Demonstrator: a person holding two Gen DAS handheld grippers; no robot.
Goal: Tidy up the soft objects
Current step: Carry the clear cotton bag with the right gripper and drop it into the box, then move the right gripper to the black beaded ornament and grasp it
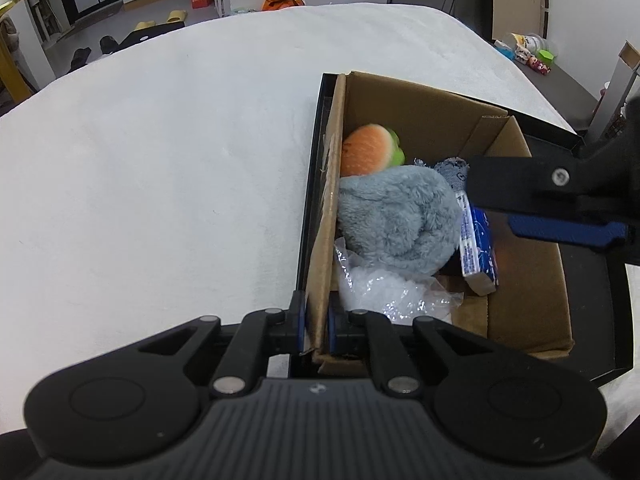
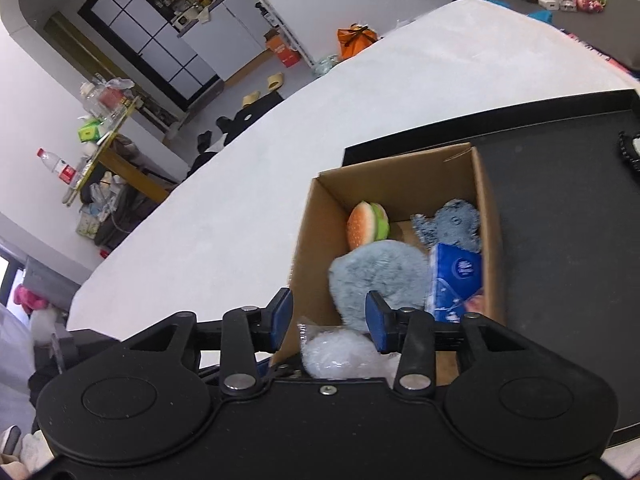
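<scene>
Brown cardboard box (image 1: 524,292) on black tray (image 2: 560,240), holding fluffy grey plush (image 2: 378,276). Left gripper (image 1: 316,330) clamps box's near wall; right gripper (image 2: 328,316), jaws parted and empty, hangs directly above crinkled clear plastic wrap (image 2: 340,354).

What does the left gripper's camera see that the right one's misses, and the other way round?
Only the left wrist view shows the left gripper pinching the near wall of the cardboard box, with the right gripper reaching in from the side. Only the right wrist view shows the right gripper's jaws open above the bubble wrap, plus a shelf with a water bottle. Both show the burger toy, grey plush and blue tissue pack inside the box.
</scene>
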